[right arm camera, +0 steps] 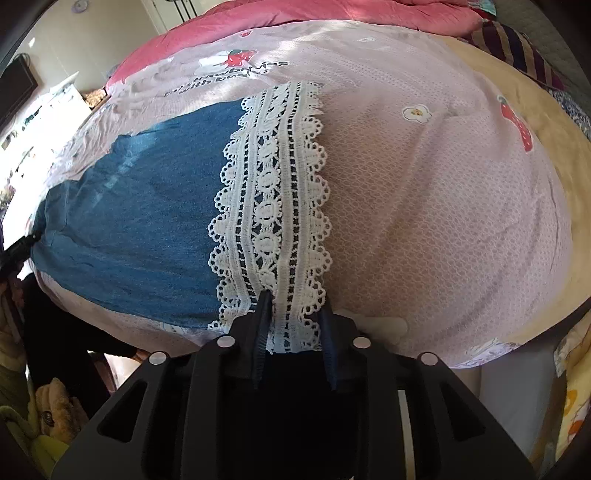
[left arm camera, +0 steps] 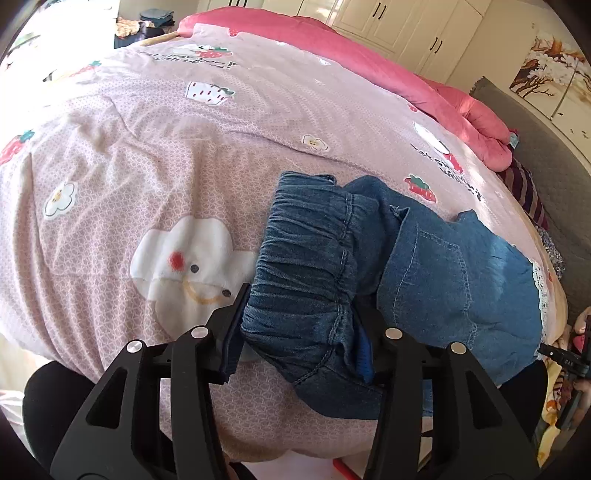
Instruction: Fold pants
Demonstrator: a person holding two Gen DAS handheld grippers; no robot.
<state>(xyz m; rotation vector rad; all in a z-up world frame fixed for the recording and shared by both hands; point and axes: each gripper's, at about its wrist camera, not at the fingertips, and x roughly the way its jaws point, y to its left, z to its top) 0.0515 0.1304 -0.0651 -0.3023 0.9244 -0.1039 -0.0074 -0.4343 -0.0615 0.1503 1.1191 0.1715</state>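
Observation:
Blue denim pants (left arm camera: 443,266) lie on the pink bed sheet (left arm camera: 147,147). In the left wrist view my left gripper (left arm camera: 299,325) has its jaws wide around the gathered elastic waistband (left arm camera: 306,258), which bunches up between the fingers. In the right wrist view the denim leg (right arm camera: 129,221) stretches left and ends in a white lace hem (right arm camera: 273,206). My right gripper (right arm camera: 293,317) has the near end of the lace between its fingers, with a gap still showing between the pads.
A pink quilt (left arm camera: 369,62) is piled along the far side of the bed. A grey headboard (left arm camera: 546,173) and a striped pillow (left arm camera: 524,188) stand at the right. White wardrobes (left arm camera: 399,22) line the back wall. The bed's near edge drops off below both grippers.

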